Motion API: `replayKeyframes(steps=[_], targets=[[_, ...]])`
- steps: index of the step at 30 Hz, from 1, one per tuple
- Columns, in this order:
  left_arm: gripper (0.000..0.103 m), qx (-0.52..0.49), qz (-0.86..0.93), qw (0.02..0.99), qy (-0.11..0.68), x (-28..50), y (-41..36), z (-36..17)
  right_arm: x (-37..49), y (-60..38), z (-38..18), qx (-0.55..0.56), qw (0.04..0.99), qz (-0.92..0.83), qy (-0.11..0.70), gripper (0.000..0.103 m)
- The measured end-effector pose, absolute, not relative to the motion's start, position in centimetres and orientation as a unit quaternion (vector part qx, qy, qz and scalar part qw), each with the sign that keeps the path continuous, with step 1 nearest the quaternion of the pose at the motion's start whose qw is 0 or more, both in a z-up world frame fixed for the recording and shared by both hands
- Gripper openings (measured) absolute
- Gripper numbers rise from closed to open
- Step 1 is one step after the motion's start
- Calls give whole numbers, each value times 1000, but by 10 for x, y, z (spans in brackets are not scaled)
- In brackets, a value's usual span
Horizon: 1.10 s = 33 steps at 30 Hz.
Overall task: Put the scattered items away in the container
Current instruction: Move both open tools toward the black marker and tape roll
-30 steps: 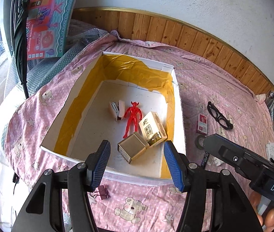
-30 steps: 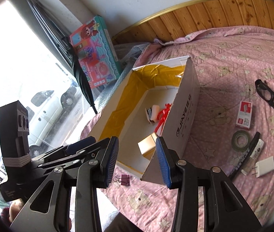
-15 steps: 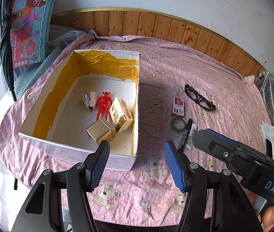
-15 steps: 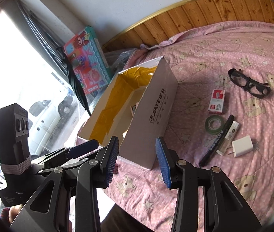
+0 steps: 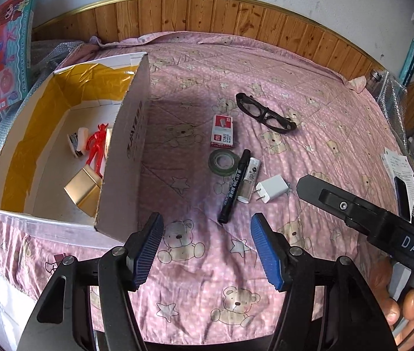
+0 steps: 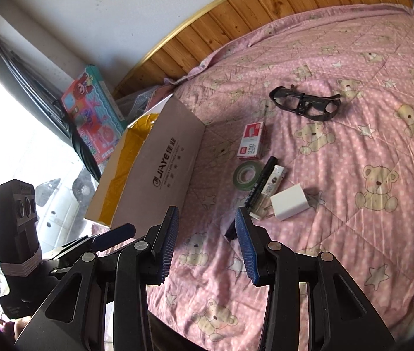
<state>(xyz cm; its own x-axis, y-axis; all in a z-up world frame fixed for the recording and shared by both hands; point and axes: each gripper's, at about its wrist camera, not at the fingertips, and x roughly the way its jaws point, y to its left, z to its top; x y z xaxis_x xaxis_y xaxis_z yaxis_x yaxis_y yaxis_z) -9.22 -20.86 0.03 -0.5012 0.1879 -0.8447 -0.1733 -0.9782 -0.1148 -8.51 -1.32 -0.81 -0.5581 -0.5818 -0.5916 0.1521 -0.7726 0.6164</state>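
The left gripper (image 5: 207, 247) hovers with its fingers wide and empty at the bottom of the frame, above the pink bed (image 5: 309, 93). The right gripper (image 6: 207, 244) is likewise spread and empty. Just above them lie a marker (image 5: 234, 187), charger (image 5: 272, 187), tape roll (image 5: 222, 161), staple box (image 5: 222, 131) and glasses (image 5: 264, 112). The box (image 5: 130, 149) sits at left.

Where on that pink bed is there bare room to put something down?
Bare pink bear-print quilt lies beyond the black glasses, and between the cardboard box and the red-and-white staple box. It is crowded where the green tape roll, black marker and white charger plug cluster.
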Motion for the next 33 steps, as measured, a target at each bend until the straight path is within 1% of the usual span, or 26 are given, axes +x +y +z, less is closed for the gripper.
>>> replayKeyframes(steps=[10, 14, 21, 28, 29, 30, 31, 32, 33], targets=[[65, -520, 846, 116, 12, -115, -176, -36, -93, 36, -44, 434, 163, -842, -276, 44], [66, -533, 837, 126, 18, -125, -163, -53, -100, 48, -57, 446, 142, -842, -270, 44], [66, -542, 831, 120, 42, -149, -149, -84, -121, 30, -64, 457, 159, -849, -213, 44], [65, -546, 828, 119, 37, -166, -158, -109, -145, -6, -83, 479, 183, -846, -145, 43], [60, -543, 831, 120, 32, -166, -161, -110, -146, -8, -83, 477, 182, -849, -133, 40], [56, -539, 834, 115, 37, -164, -162, -111, -148, -7, -84, 479, 174, -851, -126, 24], [49, -535, 837, 109, 47, -163, -162, -110, -150, -2, -86, 485, 162, -851, -123, 8], [42, -532, 838, 107, 47, -161, -164, -110, -153, 5, -88, 490, 150, -850, -125, 9], [39, -533, 838, 106, 41, -160, -166, -109, -155, 12, -90, 493, 138, -849, -129, 11]])
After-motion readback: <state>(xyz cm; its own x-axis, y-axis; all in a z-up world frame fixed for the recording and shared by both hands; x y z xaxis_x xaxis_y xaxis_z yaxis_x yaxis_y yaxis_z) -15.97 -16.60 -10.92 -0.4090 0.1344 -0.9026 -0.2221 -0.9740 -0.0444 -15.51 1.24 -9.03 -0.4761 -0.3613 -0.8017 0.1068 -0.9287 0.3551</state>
